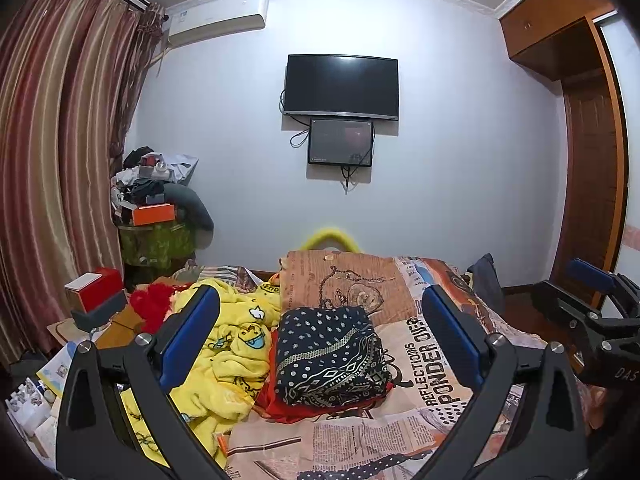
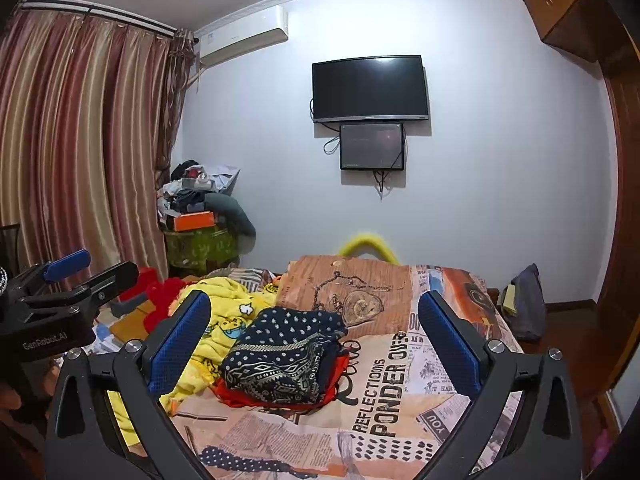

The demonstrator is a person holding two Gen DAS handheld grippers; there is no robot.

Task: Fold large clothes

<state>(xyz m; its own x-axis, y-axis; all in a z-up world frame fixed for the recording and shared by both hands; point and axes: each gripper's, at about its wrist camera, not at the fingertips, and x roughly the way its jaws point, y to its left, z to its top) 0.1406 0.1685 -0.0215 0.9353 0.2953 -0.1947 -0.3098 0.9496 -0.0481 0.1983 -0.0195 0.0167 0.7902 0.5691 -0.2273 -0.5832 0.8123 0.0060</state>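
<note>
Behind everything stands a pale wall with a dark television [image 1: 341,85] mounted on it and a smaller screen [image 1: 340,142] just beneath, striped curtains [image 1: 60,152] hanging down the left side. Below them your bed [image 2: 400,392] fills the lower half of both views, covered in a newspaper-print sheet that reads "REFLECTIONS PONDER OVER".

Your folded garment [image 1: 330,354] — dark blue with white dots and a patterned band — lies near the middle of the bed, resting on a red cloth [image 1: 280,404] whose edge shows beneath it. Just beside it, toward the bed's left edge, a crumpled yellow blanket [image 1: 236,344] with cartoon prints is heaped up, with something red and fluffy [image 1: 150,308] past it.

You hold the left gripper [image 1: 320,344] with its blue-padded fingers spread wide, nothing between them, the folded garment framed in the gap. Your right gripper [image 2: 314,344] is the same: fingers apart, empty, hovering above the near part of the bed and apart from the cloth. Each gripper shows at the edge of the other's view, side by side over the bed's near edge.
</note>
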